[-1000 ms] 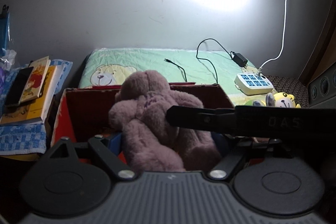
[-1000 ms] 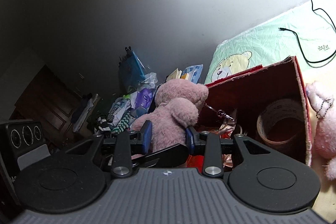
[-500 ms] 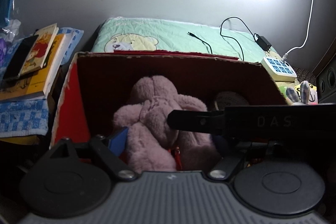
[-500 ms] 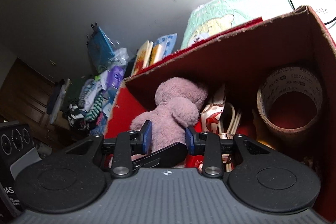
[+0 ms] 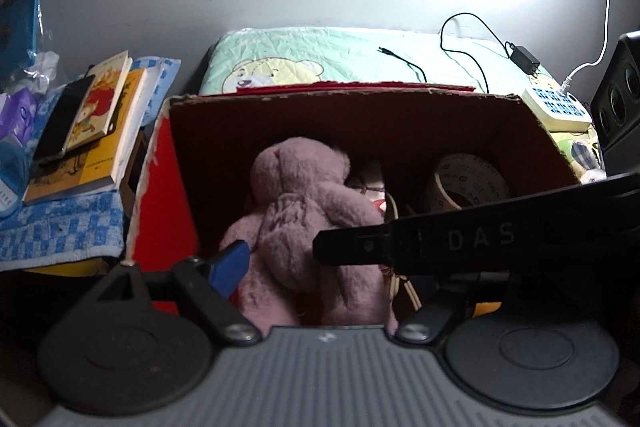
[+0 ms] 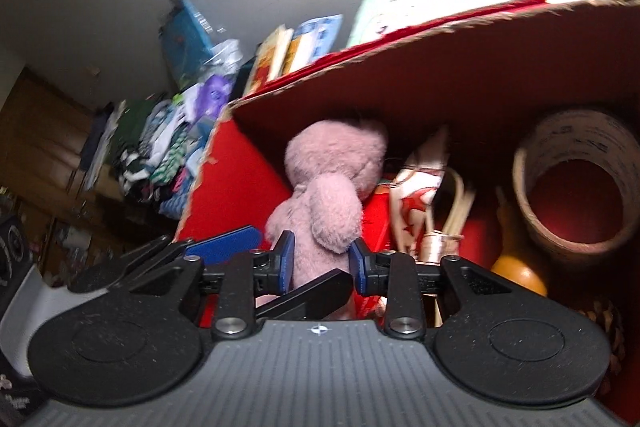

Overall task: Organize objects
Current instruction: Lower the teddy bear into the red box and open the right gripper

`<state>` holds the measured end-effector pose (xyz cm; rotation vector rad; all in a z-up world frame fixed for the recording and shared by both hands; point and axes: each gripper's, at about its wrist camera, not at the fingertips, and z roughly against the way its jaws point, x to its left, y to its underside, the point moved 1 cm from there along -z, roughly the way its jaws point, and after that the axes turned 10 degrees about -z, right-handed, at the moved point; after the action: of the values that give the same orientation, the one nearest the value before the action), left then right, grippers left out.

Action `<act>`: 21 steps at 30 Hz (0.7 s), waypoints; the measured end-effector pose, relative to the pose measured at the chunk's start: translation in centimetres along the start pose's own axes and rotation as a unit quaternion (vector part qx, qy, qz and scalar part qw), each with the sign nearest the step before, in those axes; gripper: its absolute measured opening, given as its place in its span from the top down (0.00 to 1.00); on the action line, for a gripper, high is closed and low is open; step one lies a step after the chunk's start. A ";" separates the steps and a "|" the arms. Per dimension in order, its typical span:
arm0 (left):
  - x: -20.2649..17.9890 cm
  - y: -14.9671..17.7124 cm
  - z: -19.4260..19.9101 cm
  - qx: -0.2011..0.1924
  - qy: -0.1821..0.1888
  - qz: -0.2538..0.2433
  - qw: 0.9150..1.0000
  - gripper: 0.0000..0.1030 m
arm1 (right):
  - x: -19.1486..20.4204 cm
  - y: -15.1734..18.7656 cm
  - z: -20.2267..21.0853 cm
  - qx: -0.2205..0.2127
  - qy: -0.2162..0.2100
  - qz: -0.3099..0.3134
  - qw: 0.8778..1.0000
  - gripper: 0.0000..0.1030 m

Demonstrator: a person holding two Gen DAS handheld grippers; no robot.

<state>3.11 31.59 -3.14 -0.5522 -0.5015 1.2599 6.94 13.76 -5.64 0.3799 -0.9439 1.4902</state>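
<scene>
Pink plush bear (image 5: 308,223): sits inside the red cardboard box (image 5: 160,187), at its left end, back turned to both cameras; its feet are cut off behind the gripper bodies.
Right gripper (image 6: 322,263): its two blue pads press the bear's lower body from either side, so it is clamped on the toy.
Left gripper (image 5: 316,267): only the left blue pad (image 5: 230,265) shows, standing just beside the bear's flank; the other finger is hidden behind the right gripper's black finger marked "DAS", so I cannot tell how wide it stands.
Tape roll (image 6: 576,183): lies at the box's right end, opening facing the right camera.
Middle of box: a red-and-white thing and pale cords, too tangled and dim to name.
Books (image 5: 96,119): stacked on a blue checked cloth left of the box.
Power strip (image 5: 558,107): on the green bear-print bedding (image 5: 320,59) behind the box.
</scene>
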 end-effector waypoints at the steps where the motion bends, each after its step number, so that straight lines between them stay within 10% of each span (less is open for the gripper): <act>1: -0.1 0.1 0.1 0.000 -0.005 -0.004 1.000 0.19 | 0.1 0.0 -0.1 0.004 0.000 0.005 1.000 0.69; 14: -0.4 0.3 -0.6 0.029 -0.050 0.000 0.998 0.22 | -1.0 0.0 1.9 -0.021 -0.026 -0.058 0.998 0.62; 21: -0.4 0.3 -0.3 0.030 -0.058 0.000 0.998 0.22 | -0.4 -2.0 2.3 -0.060 0.048 -0.065 0.995 0.69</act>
<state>3.00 31.19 -3.56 -0.4304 -0.5587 1.3073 8.23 11.57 -3.92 0.2745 -0.9097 1.3164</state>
